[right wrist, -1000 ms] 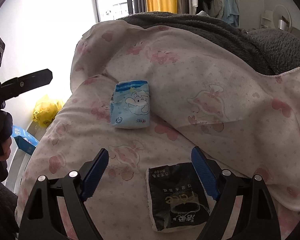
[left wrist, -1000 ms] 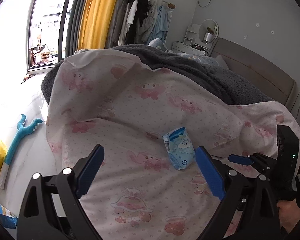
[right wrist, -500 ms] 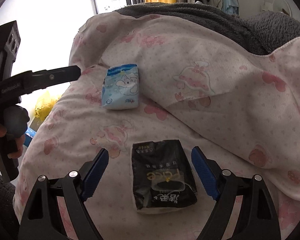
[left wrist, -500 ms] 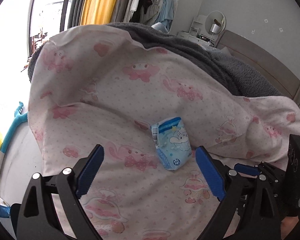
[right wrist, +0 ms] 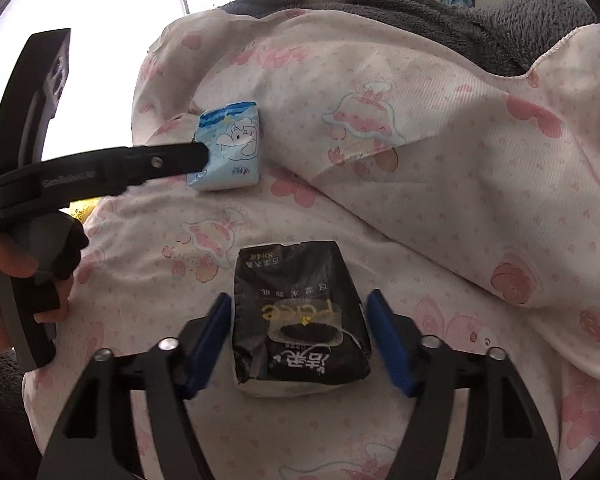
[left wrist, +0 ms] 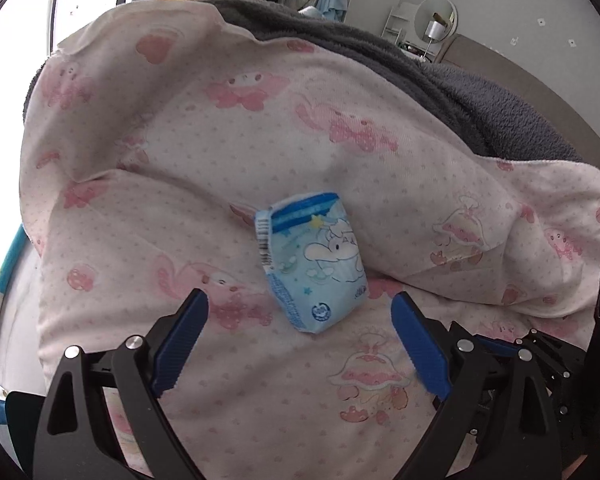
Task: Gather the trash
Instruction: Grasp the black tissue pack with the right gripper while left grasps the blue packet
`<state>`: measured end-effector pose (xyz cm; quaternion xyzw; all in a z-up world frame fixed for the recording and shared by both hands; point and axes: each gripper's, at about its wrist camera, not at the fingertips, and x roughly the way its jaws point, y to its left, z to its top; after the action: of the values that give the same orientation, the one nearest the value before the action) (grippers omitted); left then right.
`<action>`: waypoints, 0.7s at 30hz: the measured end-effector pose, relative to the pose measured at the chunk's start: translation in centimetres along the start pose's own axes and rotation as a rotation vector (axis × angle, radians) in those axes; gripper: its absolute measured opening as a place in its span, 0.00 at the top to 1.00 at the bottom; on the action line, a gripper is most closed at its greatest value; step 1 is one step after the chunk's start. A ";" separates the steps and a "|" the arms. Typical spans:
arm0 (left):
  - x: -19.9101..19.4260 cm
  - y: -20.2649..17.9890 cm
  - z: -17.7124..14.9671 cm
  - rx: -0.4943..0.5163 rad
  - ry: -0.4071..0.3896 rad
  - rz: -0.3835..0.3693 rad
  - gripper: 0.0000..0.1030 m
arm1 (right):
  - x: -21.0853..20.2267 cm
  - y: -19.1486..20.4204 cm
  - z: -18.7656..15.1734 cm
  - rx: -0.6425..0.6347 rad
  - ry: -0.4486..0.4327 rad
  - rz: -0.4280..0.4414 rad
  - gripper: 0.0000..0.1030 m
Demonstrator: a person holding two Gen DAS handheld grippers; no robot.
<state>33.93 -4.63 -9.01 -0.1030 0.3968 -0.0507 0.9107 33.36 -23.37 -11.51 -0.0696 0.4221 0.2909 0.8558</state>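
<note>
Upside-down Chinese characters "洁柔" on black tissue pack (right wrist: pixel 300 312)

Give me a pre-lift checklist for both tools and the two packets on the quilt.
1. Black packet between right tool pads: ok; jaws have just been closing.
2. Pads pressing its sides: cannot tell.
3. Left tool open: ok.
4. Blue packet between left pads: not ok, it lies just ahead.
5. Both packets resting flat on the pink quilt: ok.
</note>
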 end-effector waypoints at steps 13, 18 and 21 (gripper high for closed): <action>2.9 -2.3 0.7 0.020 0.008 0.121 0.08 | -2.5 -1.4 -0.6 0.029 -0.052 -0.020 0.46; 4.6 -3.1 1.5 0.047 0.033 0.141 0.12 | -2.8 -1.3 -0.6 0.032 -0.061 -0.012 0.46; 5.4 -2.4 1.9 0.029 0.063 0.120 0.26 | -3.3 -1.4 -0.5 0.037 -0.068 -0.011 0.46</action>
<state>38.93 -7.62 -11.04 -0.0643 0.4300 -0.0050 0.9005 32.21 -26.15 -9.49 -0.0463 0.3976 0.2806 0.8724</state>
